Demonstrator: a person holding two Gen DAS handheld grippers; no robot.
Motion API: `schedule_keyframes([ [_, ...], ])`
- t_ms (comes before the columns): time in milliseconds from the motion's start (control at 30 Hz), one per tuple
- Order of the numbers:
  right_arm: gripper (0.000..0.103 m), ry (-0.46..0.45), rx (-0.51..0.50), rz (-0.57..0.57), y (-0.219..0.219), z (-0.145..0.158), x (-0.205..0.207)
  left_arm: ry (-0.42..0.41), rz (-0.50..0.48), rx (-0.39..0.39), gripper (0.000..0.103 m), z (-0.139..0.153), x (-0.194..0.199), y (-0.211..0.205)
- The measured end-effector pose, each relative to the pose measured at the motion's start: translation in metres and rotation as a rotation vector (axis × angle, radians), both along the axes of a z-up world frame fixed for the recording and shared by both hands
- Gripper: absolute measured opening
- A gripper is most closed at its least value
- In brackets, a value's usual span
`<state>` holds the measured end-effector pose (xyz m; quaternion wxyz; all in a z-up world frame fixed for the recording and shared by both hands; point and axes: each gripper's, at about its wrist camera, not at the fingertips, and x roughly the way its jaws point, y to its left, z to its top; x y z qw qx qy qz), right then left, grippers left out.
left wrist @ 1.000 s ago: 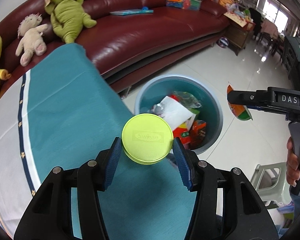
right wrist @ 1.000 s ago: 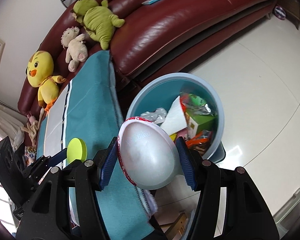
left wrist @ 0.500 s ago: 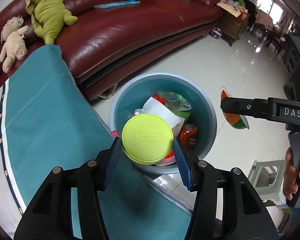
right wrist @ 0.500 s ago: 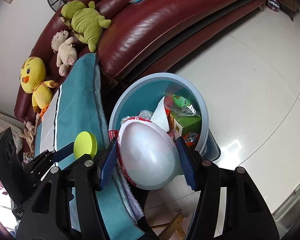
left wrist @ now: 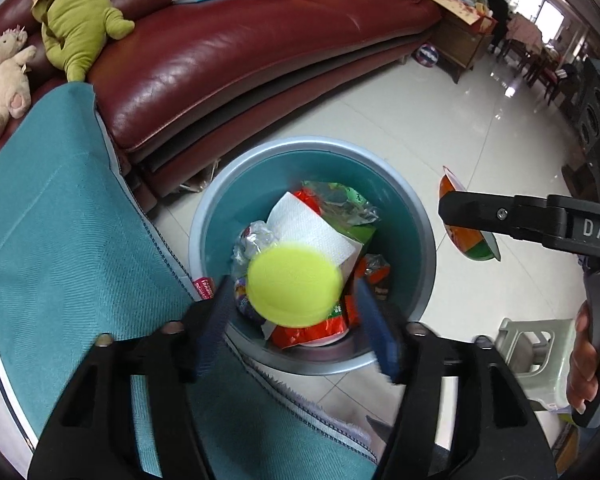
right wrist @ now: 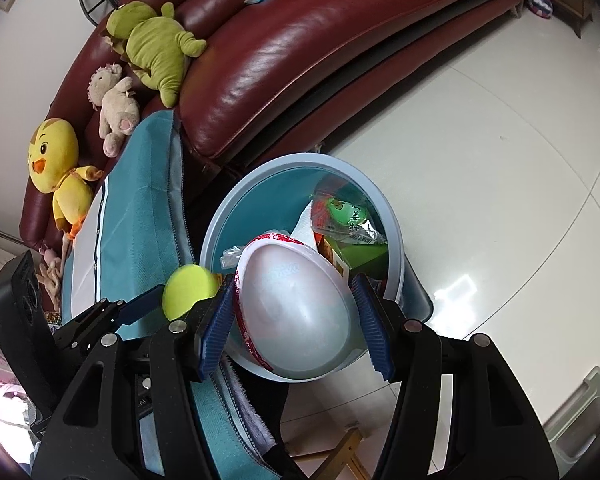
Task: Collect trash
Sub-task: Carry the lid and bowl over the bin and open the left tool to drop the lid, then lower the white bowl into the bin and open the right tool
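Note:
A round blue trash bin (left wrist: 416, 216) holding wrappers and paper stands on the floor beside the table. My left gripper (left wrist: 296, 320) is open over its near rim. A yellow-green round lid (left wrist: 294, 284), blurred, hangs free between its spread fingers above the trash. It also shows in the right wrist view (right wrist: 188, 290). My right gripper (right wrist: 296, 314) is shut on a white disposable bowl with a red rim (right wrist: 296, 304), held over the bin (right wrist: 394, 240). In the left wrist view that bowl (left wrist: 466, 240) shows edge-on at the right of the bin.
A teal cloth covers the table (left wrist: 60, 240) left of the bin. A dark red leather sofa (left wrist: 240, 52) with a green plush (left wrist: 76, 16) and a beige plush (left wrist: 4, 76) runs behind. A small pale stool (left wrist: 536, 344) stands on the tiled floor at right.
My left gripper moved further over the bin and opened; the lid has left its fingers. My right gripper moved slightly closer to the bin, still holding the bowl.

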<state>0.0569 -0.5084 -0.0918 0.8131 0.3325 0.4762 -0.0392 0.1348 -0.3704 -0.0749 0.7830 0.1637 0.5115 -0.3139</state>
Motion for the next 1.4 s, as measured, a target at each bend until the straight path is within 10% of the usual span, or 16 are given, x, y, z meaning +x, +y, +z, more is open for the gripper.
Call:
schedule_keyframes([
  [133,0.056,0.007,-0.005,0.003,0.002,-0.001,0.002,-0.015,0.019,0.003,0.088,0.001,0.002,0.004],
  [1400,0.057,0.054,-0.097,0.127,0.066,0.005,0.047,0.005,0.148,-0.022,0.093,0.006,0.001,0.083],
])
